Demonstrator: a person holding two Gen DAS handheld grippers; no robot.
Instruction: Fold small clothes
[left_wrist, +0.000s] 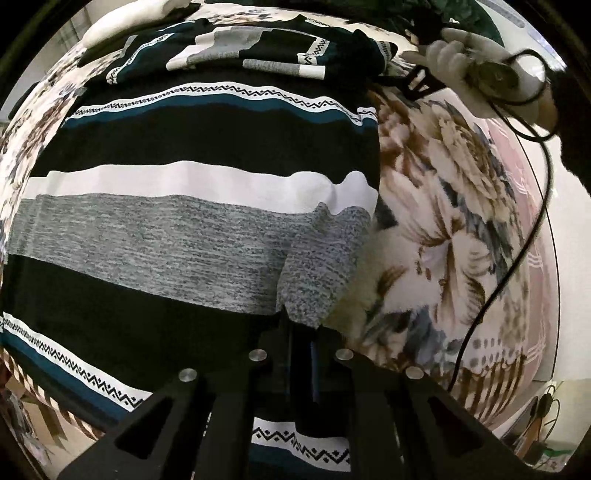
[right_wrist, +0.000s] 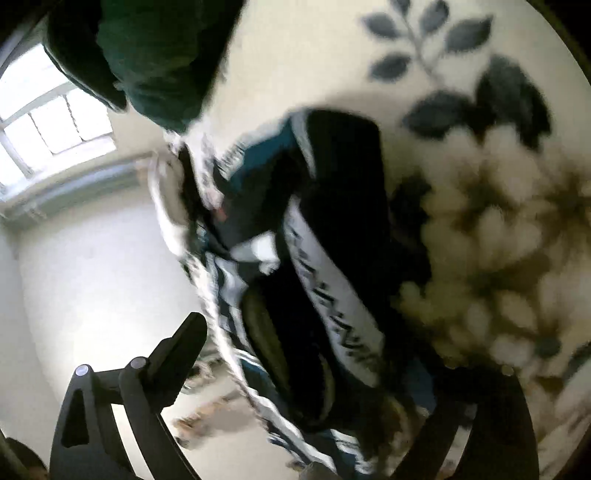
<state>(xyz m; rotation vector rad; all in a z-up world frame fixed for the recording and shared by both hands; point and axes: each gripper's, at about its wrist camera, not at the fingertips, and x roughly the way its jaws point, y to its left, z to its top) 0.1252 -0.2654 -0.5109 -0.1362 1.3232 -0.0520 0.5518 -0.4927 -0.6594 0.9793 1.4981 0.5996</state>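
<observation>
A striped shirt (left_wrist: 207, 206) in black, white, grey and teal lies spread on a floral blanket (left_wrist: 450, 229). My left gripper (left_wrist: 301, 328) is shut on the shirt's near right edge, where the grey band folds up. My right gripper (left_wrist: 424, 79), held by a white-gloved hand (left_wrist: 454, 51), is at the shirt's far right corner. In the blurred right wrist view, the bunched shirt (right_wrist: 325, 236) hangs between the right gripper's (right_wrist: 317, 369) spread fingers (right_wrist: 184, 343). The jaws are wide apart and not clamped on it.
A dark green garment (right_wrist: 147, 55) lies on the blanket beyond the shirt. A white pillow (left_wrist: 125, 18) sits at the far left. A black cable (left_wrist: 517, 229) runs across the blanket on the right. A window (right_wrist: 48, 118) and pale wall lie beyond the bed.
</observation>
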